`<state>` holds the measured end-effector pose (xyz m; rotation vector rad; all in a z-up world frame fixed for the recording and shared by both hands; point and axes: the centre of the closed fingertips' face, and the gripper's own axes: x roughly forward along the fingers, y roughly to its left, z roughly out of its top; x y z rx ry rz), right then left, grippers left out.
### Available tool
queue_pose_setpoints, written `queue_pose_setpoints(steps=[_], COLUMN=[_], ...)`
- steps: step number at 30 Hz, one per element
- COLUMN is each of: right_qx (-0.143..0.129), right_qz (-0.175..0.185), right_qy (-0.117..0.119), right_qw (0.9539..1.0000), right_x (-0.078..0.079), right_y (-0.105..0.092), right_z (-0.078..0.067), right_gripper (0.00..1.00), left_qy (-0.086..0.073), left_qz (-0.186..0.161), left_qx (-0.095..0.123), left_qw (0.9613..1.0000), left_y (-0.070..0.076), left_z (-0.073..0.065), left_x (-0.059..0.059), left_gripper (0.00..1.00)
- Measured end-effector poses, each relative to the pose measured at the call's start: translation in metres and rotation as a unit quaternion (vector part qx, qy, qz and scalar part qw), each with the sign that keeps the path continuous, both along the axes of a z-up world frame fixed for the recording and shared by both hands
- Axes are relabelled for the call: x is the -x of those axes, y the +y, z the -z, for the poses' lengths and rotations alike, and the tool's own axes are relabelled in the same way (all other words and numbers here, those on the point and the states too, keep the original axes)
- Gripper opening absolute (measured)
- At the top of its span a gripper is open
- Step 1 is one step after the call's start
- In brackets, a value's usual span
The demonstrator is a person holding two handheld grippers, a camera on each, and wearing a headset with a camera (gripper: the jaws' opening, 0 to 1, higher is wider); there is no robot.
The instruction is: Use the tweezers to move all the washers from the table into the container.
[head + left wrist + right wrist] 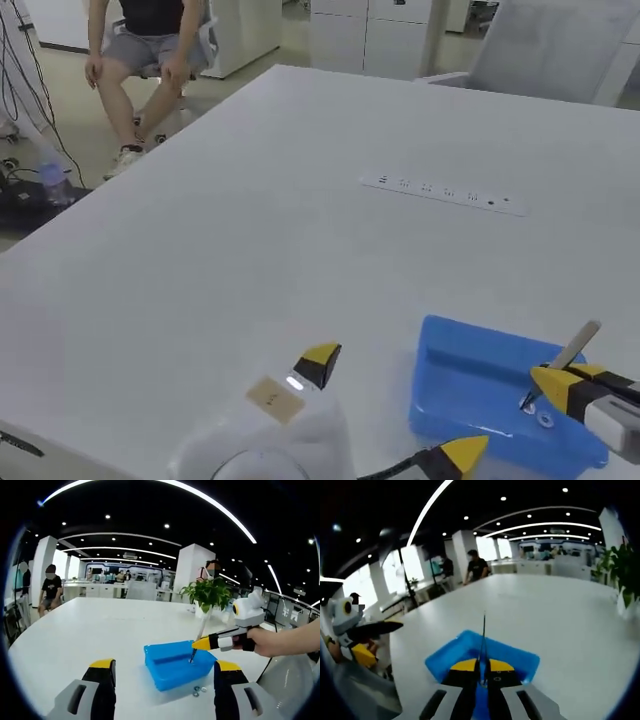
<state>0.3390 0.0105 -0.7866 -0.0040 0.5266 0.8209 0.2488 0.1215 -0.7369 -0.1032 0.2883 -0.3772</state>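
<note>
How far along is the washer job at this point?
Done: unclear; one small ring may lie in the container. In hand: the right tool holds the tweezers, tips inside the container. Left: a few washers on the table beside it.

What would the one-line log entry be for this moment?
right gripper: shut on tweezers, tips in blue container | left gripper: open | washers: on table beside it
</note>
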Motion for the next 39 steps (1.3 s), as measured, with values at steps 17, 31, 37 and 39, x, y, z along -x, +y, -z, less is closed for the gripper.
queue_pose_setpoints(steps=[17,31,37,39], right_qx=[0.013,0.012,-0.008,-0.017], right_qz=[-0.002,-0.009,-0.004,-0.004], right_qy=[0.008,-0.011,-0.020,-0.027], right_qw=[0.9999,0.9998,0.9998,0.9995], right_x=[-0.008,-0.007,-0.005,-0.001], right_y=[0.003,0.000,-0.002,-0.001], right_z=[0.026,0.022,0.009,0.000], right_gripper=[0.03,0.04,0.04,0.04], left_qy=[0.013,0.019,0.018,0.019], left_qz=[-0.003,0.002,0.002,0.002], left_qx=[-0.003,-0.008,-0.005,-0.004], left_qw=[0.9999,0.9998,0.9998,0.9998], left_y=[0.003,0.001,0.001,0.001], left_z=[0.006,0.009,0.009,0.009], left_x=[0.002,0.004,0.003,0.003], left_gripper=[0.79,0.78,0.78,0.78])
